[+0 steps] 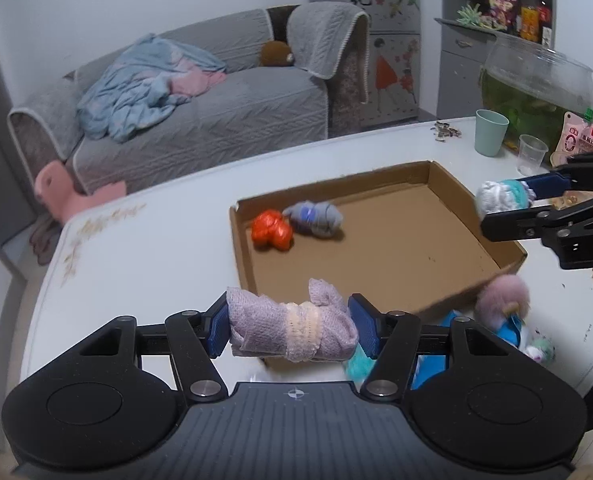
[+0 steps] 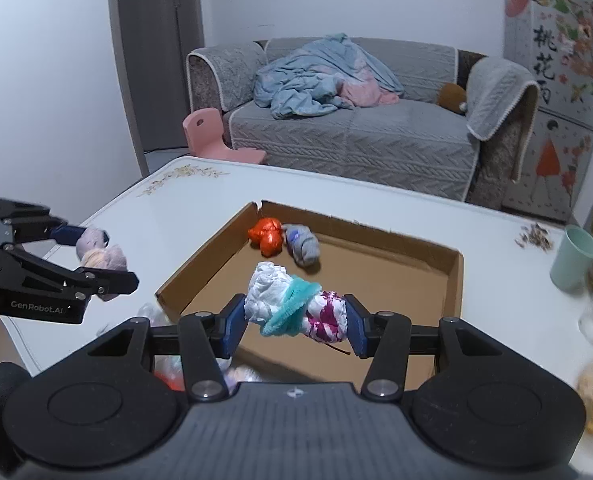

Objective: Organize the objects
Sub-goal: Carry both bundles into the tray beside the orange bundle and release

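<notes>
Glossy white table (image 1: 168, 240) | left gripper (image 1: 292, 328) clamps knitted lilac roll (image 1: 292, 330) | right gripper (image 2: 296, 312) clamps white-teal bundle (image 2: 294, 306)

Cardboard tray (image 1: 456, 184): one. Sock bundles inside tray: two, orange (image 1: 271, 230), grey (image 1: 315, 218). Cups: two, green (image 1: 491, 132), clear (image 1: 532, 154).

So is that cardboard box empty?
No. The cardboard box already holds an orange bundle and a grey sock roll, lying side by side near its far corner.

left claw (image 1: 290, 330): black, blue pads | right claw (image 2: 294, 318): black, silver screws, blue pads
</notes>
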A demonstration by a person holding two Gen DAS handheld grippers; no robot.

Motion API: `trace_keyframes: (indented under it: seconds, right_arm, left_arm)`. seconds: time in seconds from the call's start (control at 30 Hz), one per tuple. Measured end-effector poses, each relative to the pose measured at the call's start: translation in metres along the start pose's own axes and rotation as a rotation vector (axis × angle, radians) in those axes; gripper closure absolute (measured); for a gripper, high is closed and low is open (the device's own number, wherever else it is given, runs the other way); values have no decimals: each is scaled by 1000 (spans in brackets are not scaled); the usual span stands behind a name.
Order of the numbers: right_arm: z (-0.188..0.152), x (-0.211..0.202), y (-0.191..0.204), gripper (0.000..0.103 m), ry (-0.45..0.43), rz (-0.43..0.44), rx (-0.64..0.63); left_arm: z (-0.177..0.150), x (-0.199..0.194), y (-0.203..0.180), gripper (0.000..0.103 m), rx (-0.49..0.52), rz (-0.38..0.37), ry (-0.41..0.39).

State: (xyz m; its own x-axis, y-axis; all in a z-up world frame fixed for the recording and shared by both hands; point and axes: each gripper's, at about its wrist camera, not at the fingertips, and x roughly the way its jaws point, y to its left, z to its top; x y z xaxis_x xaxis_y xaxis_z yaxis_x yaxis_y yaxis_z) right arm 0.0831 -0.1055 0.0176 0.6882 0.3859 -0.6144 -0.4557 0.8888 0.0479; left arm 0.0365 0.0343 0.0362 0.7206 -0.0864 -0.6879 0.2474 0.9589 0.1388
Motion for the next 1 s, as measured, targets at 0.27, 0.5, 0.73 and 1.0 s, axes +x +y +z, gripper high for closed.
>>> trace_keyframes:
  seconds: [0.27,0.5,0.73,1.0]
  right_arm:
    - [26,43,-13,56,0,74,-63]
    - [39,78,-19,56,15,152,-100]
    - [42,126,-23,56,112,211,-79]
    - [36,164,-28,56,207,234,-26]
  left_arm:
    - [27,49,2,37,105,-1,14]
    - [34,104,7,37,204,-21,51]
    - [34,156,10,37,339,-55,85]
    - [29,188,17,37,401,-100,117]
